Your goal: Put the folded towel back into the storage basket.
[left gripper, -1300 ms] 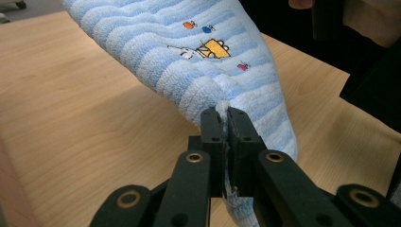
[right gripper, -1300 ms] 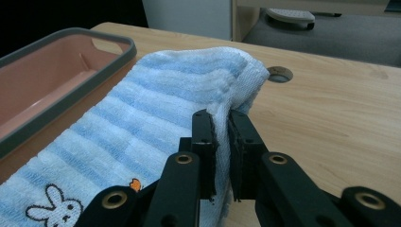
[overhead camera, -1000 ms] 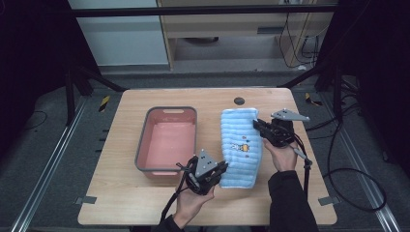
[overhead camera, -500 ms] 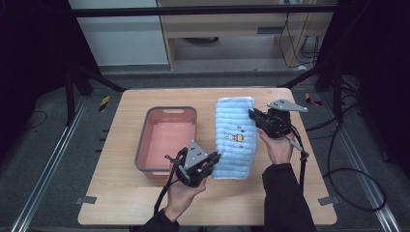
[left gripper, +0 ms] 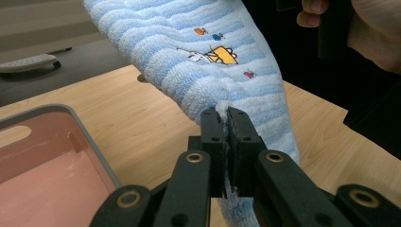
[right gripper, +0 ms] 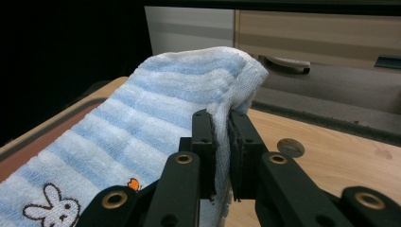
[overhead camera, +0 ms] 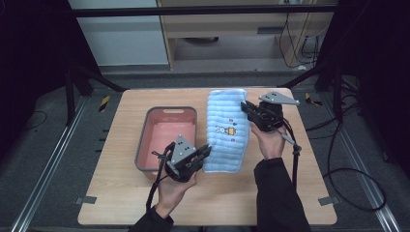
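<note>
On the counter point(overhead camera: 121, 193) a pink tub point(overhead camera: 167, 137) sits at the left. Just beside it, the left hand-held gripper point(overhead camera: 205, 151) pinches the near corner of a blue striped towel point(overhead camera: 226, 130), which hangs stretched above the counter. At its far edge, the right hand-held gripper point(overhead camera: 245, 107) clamps the towel's other side.

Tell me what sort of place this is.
Probably a lab recording station: a wooden table on a dark floor, framed by black struts, with loose cables and a cabinet behind.
</note>
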{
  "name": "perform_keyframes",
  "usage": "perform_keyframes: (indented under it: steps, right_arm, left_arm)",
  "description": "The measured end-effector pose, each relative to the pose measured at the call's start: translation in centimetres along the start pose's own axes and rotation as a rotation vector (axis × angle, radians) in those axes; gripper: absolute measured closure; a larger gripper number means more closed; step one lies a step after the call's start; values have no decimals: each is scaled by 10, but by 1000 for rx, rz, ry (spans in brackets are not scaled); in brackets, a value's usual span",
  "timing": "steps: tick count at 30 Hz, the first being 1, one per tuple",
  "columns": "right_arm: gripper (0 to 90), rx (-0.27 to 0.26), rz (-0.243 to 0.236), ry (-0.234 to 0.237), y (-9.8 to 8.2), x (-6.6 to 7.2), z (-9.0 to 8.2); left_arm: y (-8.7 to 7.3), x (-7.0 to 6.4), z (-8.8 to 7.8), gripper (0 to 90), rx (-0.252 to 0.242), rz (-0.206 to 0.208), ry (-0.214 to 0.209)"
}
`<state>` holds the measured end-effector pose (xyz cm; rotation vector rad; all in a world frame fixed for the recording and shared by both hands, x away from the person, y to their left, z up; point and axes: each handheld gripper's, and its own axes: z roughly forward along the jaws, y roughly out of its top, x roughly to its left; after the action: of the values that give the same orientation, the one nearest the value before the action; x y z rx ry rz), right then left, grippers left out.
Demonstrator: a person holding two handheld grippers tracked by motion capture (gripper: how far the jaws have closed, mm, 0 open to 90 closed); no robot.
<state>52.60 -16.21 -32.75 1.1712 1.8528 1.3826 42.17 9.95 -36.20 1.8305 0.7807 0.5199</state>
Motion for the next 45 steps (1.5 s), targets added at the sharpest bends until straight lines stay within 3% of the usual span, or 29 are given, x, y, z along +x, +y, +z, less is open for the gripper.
perform_keyframes:
  steps: [32, 45]
  right_arm:
    - [825, -37, -39, 57, 40, 50, 33]
    - [825, -47, -48, 85, 47, 74, 55]
  left_arm:
    - [11, 44, -47, 862, -63, -12, 84]
    - [6, 65, -66, 862, -69, -32, 148]
